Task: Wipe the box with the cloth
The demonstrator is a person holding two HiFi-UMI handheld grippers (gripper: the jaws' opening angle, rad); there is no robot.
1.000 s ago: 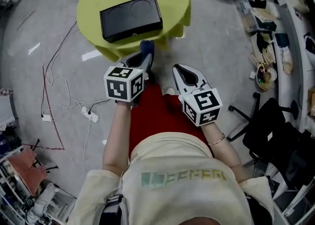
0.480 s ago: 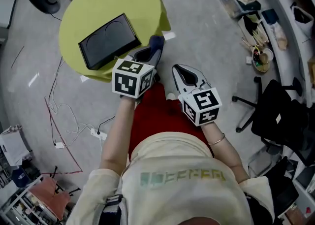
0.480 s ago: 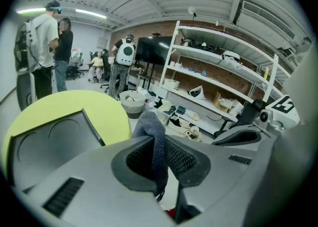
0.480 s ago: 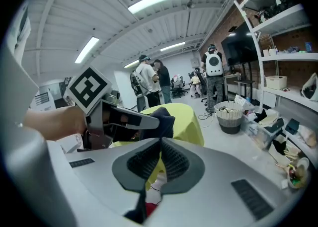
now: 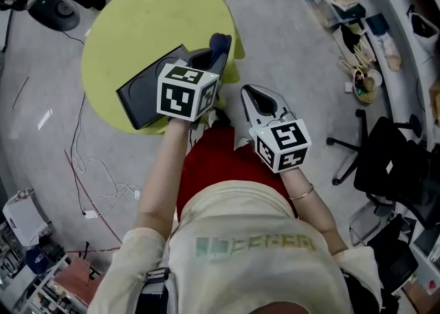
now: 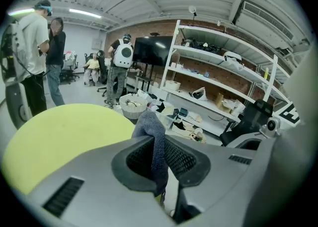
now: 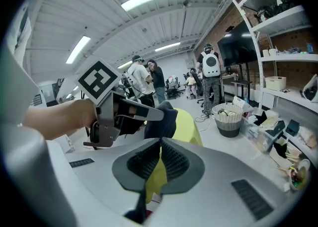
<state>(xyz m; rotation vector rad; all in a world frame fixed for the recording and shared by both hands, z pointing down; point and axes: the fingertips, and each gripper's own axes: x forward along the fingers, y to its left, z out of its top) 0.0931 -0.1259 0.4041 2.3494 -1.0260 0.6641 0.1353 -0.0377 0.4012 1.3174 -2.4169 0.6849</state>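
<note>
Now nearer box [image 5: 141, 93], left gripper [image 5: 213, 64] (cloth [image 5: 221, 42] clamped)

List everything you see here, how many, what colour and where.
box: one, black, on the table, beside the left tool
table: one, round, yellow-green, ahead of the person
cloth: one, dark blue, clamped in the left tool
basket: one, grey, floor past the table
office chair: one, black, floor at right
cables: several, red and white, floor at left
shelving: one unit, white, cluttered, by the brick wall
people: at least four, background
left tool: one, grey, shut on the cloth over the table
right tool: one, grey, shut, empty, beside the left tool
</note>
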